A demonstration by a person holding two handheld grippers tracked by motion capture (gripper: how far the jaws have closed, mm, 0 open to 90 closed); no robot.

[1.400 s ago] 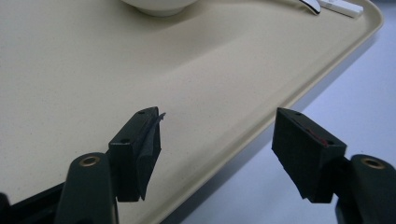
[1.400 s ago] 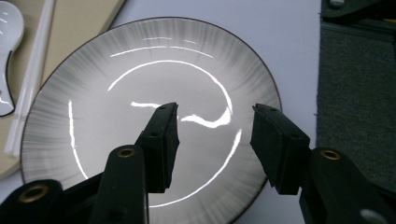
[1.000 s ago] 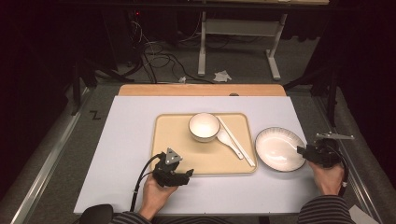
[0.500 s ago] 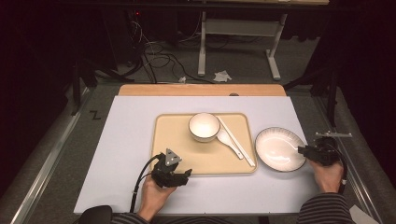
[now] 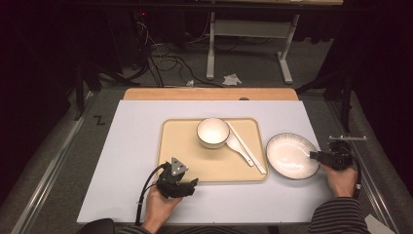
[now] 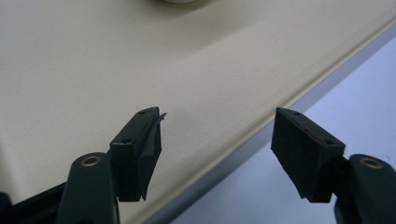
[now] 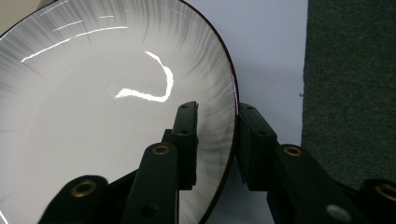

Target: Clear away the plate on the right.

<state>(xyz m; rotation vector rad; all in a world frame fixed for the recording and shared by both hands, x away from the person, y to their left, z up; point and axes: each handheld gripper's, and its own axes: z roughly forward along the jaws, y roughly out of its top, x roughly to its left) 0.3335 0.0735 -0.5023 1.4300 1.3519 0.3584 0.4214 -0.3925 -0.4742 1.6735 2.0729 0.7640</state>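
Right gripper (image 7: 215, 140) now clamped on plate (image 5: 291, 155) rim, previously only approaching; lift probably next. Left gripper (image 6: 217, 154) open, straddling tray (image 5: 214, 168) edge.

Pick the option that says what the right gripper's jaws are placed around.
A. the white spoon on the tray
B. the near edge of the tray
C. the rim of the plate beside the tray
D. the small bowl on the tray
C: in the right gripper view the right gripper has one jaw over the inside of the plate and the other outside its dark rim, straddling the edge.
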